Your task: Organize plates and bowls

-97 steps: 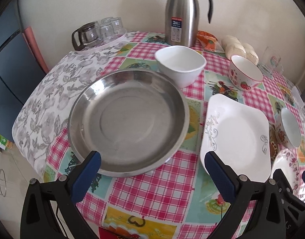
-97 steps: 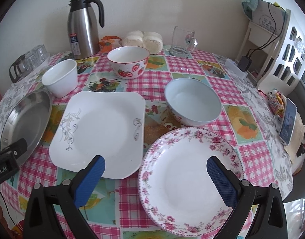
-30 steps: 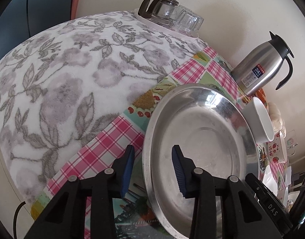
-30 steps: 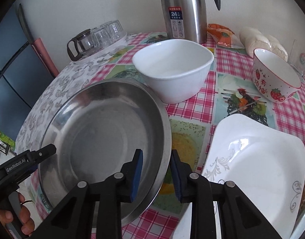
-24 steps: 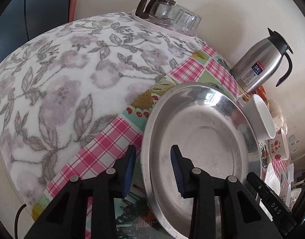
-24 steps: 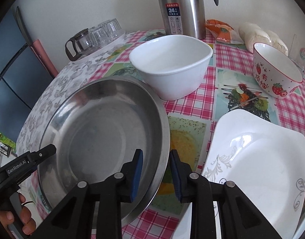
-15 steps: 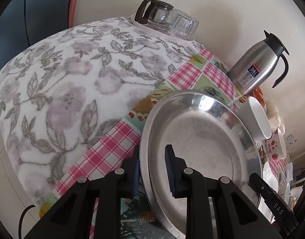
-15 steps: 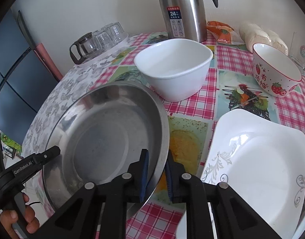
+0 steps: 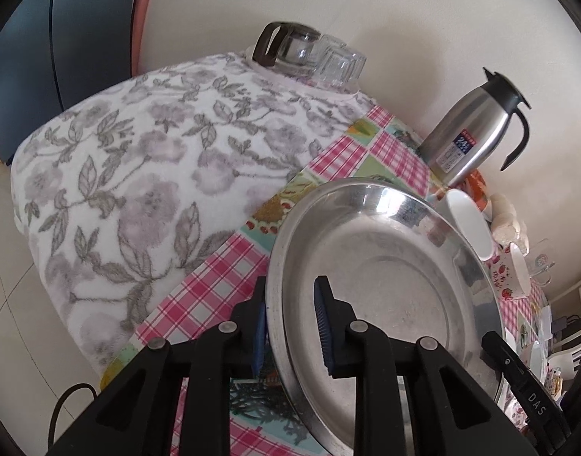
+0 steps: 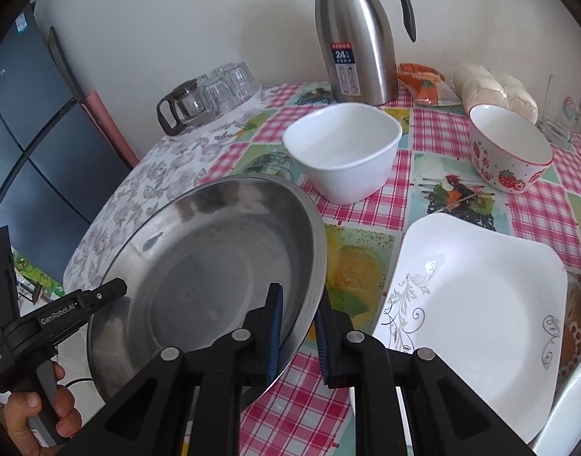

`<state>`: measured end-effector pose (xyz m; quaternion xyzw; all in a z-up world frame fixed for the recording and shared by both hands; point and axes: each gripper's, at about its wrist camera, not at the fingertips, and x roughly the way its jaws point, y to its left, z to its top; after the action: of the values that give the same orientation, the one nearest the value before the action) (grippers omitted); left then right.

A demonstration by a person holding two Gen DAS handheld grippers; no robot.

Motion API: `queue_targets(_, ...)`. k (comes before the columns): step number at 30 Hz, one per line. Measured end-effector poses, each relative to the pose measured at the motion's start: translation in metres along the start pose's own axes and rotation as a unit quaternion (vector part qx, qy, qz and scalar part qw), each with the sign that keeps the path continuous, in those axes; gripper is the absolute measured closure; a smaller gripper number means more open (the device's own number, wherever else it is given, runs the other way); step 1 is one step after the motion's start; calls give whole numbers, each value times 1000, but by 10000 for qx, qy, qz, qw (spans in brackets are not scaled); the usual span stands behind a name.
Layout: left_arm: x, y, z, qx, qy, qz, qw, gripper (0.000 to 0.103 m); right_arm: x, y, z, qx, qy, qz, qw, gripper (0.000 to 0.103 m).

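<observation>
A round steel plate [image 9: 385, 277] [image 10: 199, 266] is held above the checked tablecloth between both grippers. My left gripper [image 9: 290, 292] is shut on its left rim, one pad outside and one inside. My right gripper [image 10: 299, 300] is shut on the opposite rim; its black body [image 9: 518, 380] shows past the plate in the left wrist view. A hand [image 10: 36, 410] grips the left gripper's handle. On the table sit a white square bowl [image 10: 343, 152], a strawberry bowl [image 10: 509, 152] and a white square plate [image 10: 476, 304]. A floral plate's edge [image 10: 571, 410] shows at the lower right.
A steel thermos [image 10: 357, 41] stands at the back by the wall, with a glass jug and upturned glasses [image 10: 207, 95] to its left. A food packet, wrapped buns and a glass mug [image 10: 567, 114] sit at the back right. The table's cloth-draped edge [image 9: 100, 228] drops off to the left.
Both grippers have closed on the steel plate's opposite rims. The plate has then risen off the table with both hands.
</observation>
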<state>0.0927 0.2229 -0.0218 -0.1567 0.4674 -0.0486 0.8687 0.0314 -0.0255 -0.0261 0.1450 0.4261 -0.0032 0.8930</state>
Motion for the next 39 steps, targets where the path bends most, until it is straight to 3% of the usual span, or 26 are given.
queue_targets(14,-54,-77,5,669,-271,-404,9966,79,-84,-38,-8,507,-969,67,9940,85)
queue_targets(22,-69,-144,1,1219,-350,-630,9899,79,-123,-82,-9,1147,-1557,-57,9811,86)
queue_targets(30,-63,-209,-17,1697,-277,-771,9821,79,-158,-127,-18,1583,-2050,-545,9643,85)
queue_targets(39,-39,-247,-39,1784,37,-872,9801,79,-172,-166,-31,1949,-2140,-949,9525,85)
